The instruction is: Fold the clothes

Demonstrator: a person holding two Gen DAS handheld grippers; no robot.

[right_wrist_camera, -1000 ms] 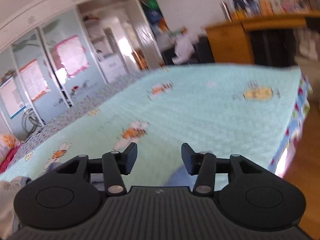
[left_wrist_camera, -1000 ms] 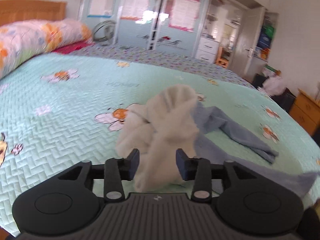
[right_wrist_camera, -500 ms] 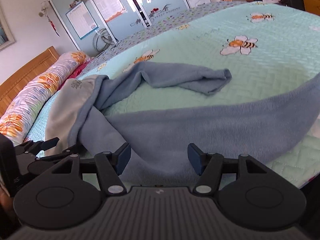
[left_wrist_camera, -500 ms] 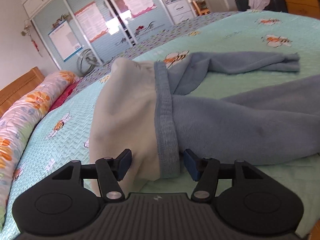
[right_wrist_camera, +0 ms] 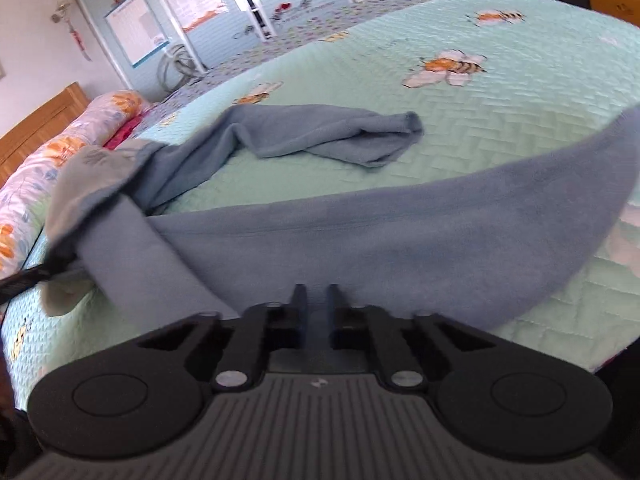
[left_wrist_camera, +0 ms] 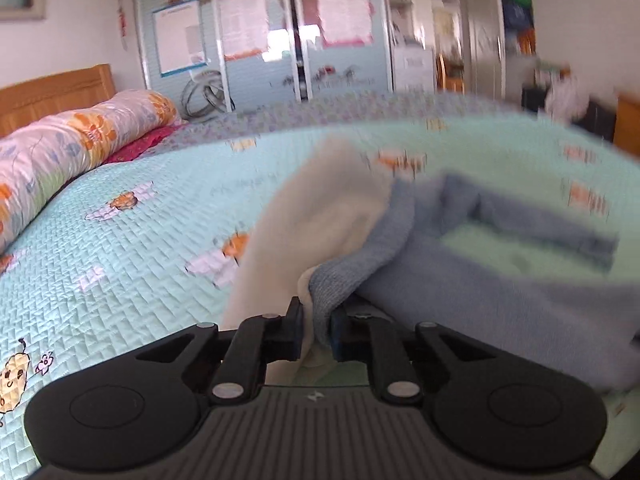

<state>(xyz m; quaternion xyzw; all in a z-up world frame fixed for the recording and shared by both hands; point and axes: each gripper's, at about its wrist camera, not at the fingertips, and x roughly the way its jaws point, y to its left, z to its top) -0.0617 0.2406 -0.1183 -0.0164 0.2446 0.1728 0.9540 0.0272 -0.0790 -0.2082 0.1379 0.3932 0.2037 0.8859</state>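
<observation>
Blue garment (right_wrist_camera: 360, 232) with pale lining, lying on the quilted bed (right_wrist_camera: 520, 92), long axis stretched crosswise ahead of both tools. Left gripper (left_wrist_camera: 316, 330) clenched on the hem corner, cream lining leftward. Right gripper (right_wrist_camera: 317, 308) pinched on the near edge, sleeve (right_wrist_camera: 340, 136) beyond. Equally near; spreading apart probably next.

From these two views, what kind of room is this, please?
Most likely a home bedroom. A bed with a quilted bee-print bedspread fills both views, a wooden headboard with a rolled floral duvet stands at one end, and a wardrobe with sliding doors lines the far wall.
</observation>
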